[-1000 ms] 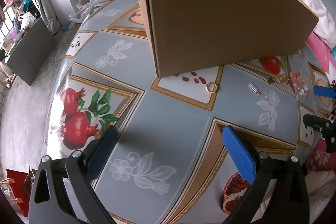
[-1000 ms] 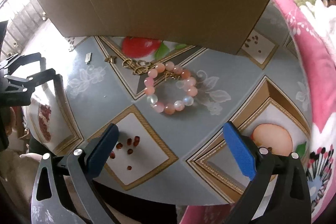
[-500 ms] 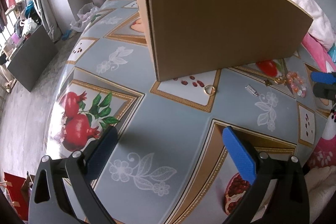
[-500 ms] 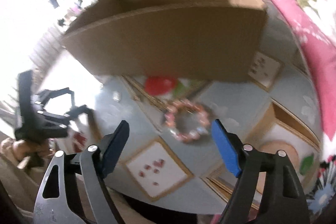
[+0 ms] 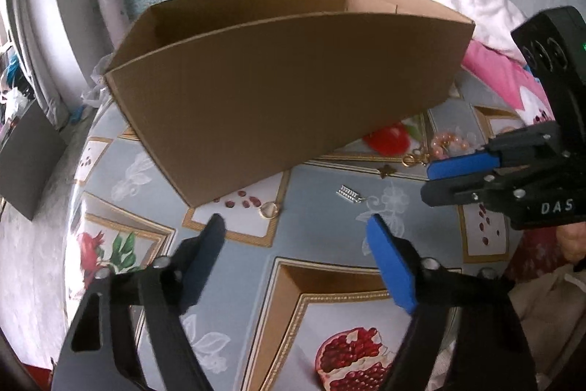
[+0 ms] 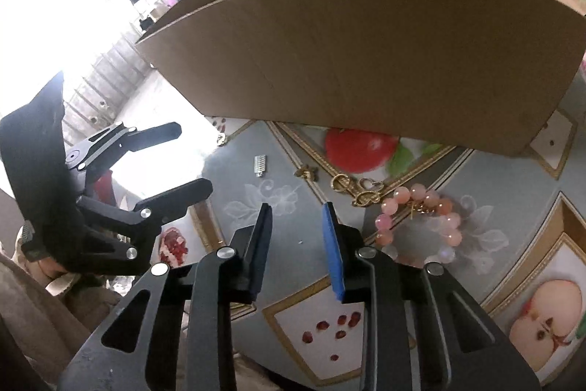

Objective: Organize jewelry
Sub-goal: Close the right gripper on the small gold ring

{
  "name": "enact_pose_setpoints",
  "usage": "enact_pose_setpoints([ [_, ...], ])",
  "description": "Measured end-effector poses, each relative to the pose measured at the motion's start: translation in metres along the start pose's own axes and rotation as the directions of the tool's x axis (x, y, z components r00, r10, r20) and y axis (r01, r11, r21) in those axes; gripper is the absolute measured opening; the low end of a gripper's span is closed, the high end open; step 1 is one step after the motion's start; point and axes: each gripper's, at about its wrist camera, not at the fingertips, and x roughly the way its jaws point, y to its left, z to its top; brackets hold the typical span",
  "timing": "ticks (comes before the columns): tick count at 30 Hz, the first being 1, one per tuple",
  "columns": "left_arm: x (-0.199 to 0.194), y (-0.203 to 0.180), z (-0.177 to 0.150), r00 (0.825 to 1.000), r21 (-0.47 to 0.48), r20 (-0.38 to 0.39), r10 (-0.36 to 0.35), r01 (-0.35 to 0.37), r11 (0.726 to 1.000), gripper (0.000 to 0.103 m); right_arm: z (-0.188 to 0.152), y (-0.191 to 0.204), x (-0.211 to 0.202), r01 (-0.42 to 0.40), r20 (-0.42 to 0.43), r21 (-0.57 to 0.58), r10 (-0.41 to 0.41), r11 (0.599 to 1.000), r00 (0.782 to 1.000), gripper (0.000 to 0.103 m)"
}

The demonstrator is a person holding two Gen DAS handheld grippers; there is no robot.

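Here the left hand-held gripper [image 5: 295,257] gapes wide, the right [image 6: 296,237] narrower, both empty.

Daylight blows out the right wrist view's upper left; fisheye edges bend

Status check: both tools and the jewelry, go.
Left tool open, empty. Right tool narrowed, empty. Bead bracelet, gold ring loose on table before cardboard box. Nothing blocking.

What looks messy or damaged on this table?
The jewelry lies scattered on the tablecloth instead of in the cardboard box: a pink bead bracelet, gold clasps, a small silver clip and a ring. The box's back rim looks torn and ragged.
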Motion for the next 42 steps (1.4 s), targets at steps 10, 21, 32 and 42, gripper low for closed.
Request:
enact_pose_setpoints([
  [10,0.006,-0.008,0.01,0.994,0.022,0.015,-0.11,0.11,0.994,0.049,0.004,-0.018,-0.009,0.054,0.002,0.041,-0.054,0.998,0.999,0.019],
  [21,0.013,-0.005,0.009,0.993,0.018,-0.004,-0.117,0.117,0.993,0.048,0.01,-0.03,-0.024,0.127,0.062,0.063,-0.131,0.99,0.989,0.02],
  [32,0.014,0.003,0.001,0.994,0.007,-0.014,-0.107,0.107,0.994,0.048,0.02,0.004,0.0,0.132,0.04,-0.075,-0.129,0.988,0.991,0.02],
  [42,0.016,0.006,-0.001,0.994,0.004,-0.013,-0.111,0.111,0.994,0.048,0.032,0.024,0.006,0.165,0.024,-0.13,-0.163,0.978,0.986,0.015],
])
